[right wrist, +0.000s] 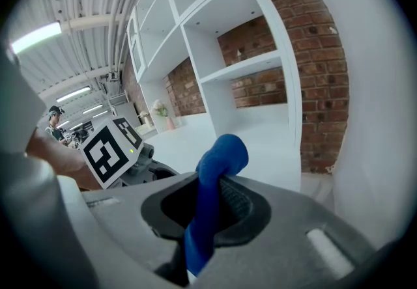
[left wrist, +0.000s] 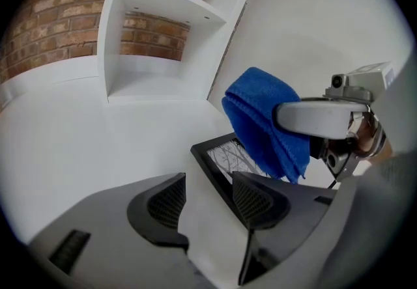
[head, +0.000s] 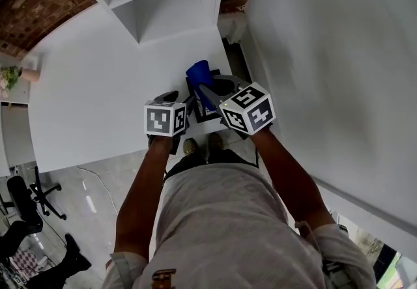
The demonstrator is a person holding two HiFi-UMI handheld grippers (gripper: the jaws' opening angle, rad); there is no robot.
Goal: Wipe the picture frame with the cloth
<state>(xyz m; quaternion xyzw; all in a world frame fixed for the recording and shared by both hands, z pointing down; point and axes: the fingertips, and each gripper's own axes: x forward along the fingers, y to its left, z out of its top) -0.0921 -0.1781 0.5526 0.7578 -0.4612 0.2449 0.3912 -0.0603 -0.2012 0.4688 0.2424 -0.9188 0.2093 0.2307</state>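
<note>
Entry 1, nearest: the person's grey shirt (head: 228, 216), with both arms reaching forward and one tool in each hand.

Entry 2: left gripper (left wrist: 212, 202). We record its jaws wide apart and gripping nothing. Bare white table (head: 98, 86) shows between the ribbed pads. The black edge of the frame (left wrist: 228, 154) runs down just beside the right-hand pad, and we cannot tell whether they touch.

Entry 3: right gripper (right wrist: 212, 206). Its jaws are clamped on the cloth (right wrist: 223, 156), and a blue fold stands up out of the pinch. In the left gripper view the rest of the cloth hangs below the jaw, in front of the frame's far side. We cannot see whether it touches the frame.

Entry 4: print. The only print we can read is on each gripper's cube (head: 165, 118), which carries black-and-white square markers.

Entry 5: the frame lies on the table near its front edge, between the two grippers. It is black and holds a pale sheet with thin dark branching lines.

Entry 6, farther: a white shelf (head: 163, 1) with open compartments stands at the back of the table. A brick wall (head: 39, 1) is behind it.

Entry 7, to the left: a black chair (head: 29, 200) stands on the grey floor, and a small plant (head: 10, 76) is at the frame's edge.
</note>
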